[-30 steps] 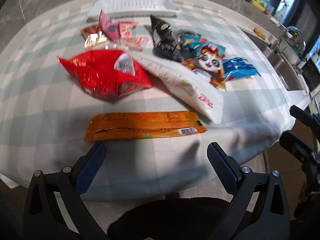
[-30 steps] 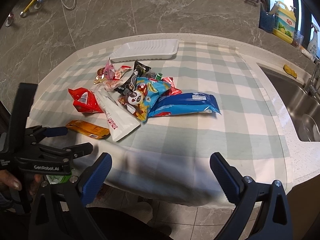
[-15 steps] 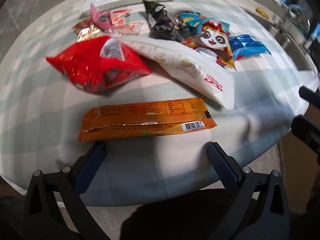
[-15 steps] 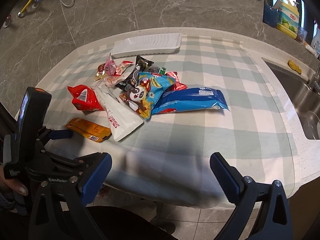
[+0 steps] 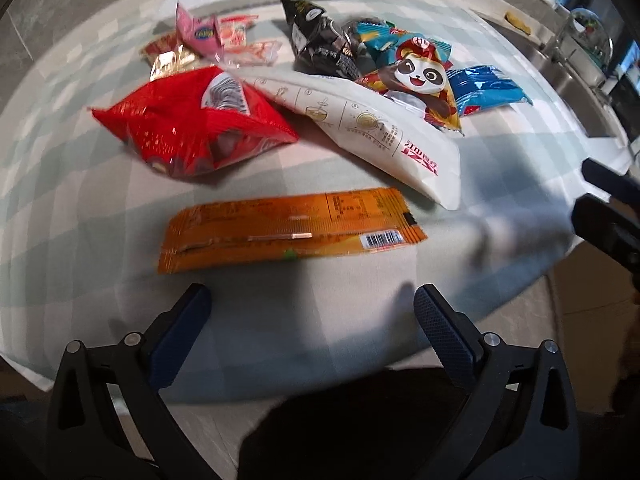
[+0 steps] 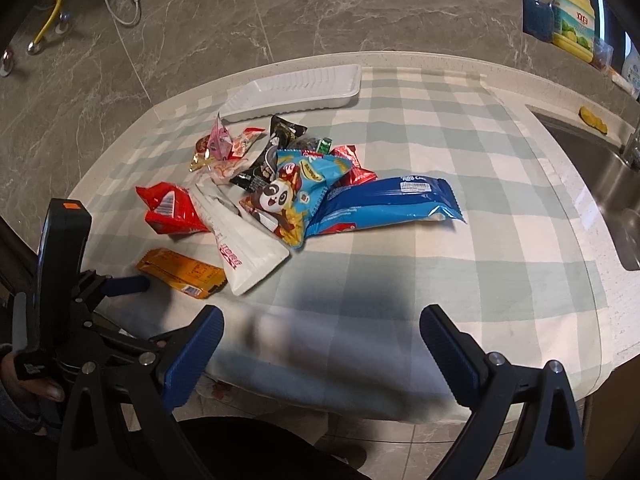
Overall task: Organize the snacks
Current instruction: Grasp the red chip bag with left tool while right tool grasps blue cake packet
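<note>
The table [image 6: 460,272] is covered by a green-and-white checked cloth [image 6: 400,128], which hangs over the near edge. A white tray [image 6: 296,90] is set at the far side of the table, apart from the snacks. A long blue packet [image 6: 384,206] is laid rightmost in the pile, its left end tucked under a panda-printed bag [image 6: 288,200]. A white pouch [image 5: 372,136] is laid diagonally, with its upper end under the panda bag and a red bag [image 5: 192,128] just beside it on the left. A black packet [image 5: 320,46] is seen behind the panda bag. An orange wrapper [image 5: 288,232] is laid flat, alone, nearest the table edge. Small pink and red sachets [image 5: 208,38] are grouped near the tray.

The left gripper [image 5: 310,312] is held low just in front of the orange wrapper; its jaws are spread wide and nothing is held. The right gripper [image 6: 320,330] is held over the near cloth edge, jaws likewise spread wide and empty.
</note>
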The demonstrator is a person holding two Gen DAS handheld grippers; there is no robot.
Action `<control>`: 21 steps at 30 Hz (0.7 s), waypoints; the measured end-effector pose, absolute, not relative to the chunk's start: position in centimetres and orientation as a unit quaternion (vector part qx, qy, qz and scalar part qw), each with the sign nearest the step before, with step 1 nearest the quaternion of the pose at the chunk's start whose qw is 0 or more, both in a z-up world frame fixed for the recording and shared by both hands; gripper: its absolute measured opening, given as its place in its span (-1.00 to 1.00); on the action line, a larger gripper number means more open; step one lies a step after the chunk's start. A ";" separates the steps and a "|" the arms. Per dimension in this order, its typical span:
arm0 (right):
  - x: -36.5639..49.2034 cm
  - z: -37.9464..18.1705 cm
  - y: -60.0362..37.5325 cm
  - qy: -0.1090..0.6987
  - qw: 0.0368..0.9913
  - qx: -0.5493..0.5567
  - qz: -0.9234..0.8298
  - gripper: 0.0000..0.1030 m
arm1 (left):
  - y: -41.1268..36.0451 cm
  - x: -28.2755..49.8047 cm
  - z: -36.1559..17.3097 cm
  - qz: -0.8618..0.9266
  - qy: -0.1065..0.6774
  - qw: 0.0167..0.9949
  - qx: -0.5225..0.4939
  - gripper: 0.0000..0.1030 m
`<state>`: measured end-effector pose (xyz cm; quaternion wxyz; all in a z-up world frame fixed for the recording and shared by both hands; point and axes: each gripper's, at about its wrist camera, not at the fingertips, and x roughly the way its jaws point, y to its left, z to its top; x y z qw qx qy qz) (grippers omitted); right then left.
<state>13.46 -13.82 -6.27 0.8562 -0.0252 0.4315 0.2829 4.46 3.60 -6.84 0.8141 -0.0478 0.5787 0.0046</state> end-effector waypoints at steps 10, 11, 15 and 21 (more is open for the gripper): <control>18.4 -6.5 -14.8 0.469 0.825 0.120 0.292 0.95 | 8.7 6.0 -0.8 0.016 0.508 0.842 -0.183 0.91; 19.2 -6.7 -14.9 0.476 0.817 0.142 0.292 0.95 | 9.6 6.7 -0.8 0.017 0.507 0.837 -0.204 0.87; 21.6 -8.4 -15.3 0.506 0.783 0.227 0.282 0.95 | 12.5 8.7 -2.3 0.010 0.514 0.805 -0.295 0.52; 24.2 -11.0 -15.6 0.538 0.737 0.319 0.256 0.85 | 15.5 9.5 -4.7 0.022 0.513 0.768 -0.383 0.19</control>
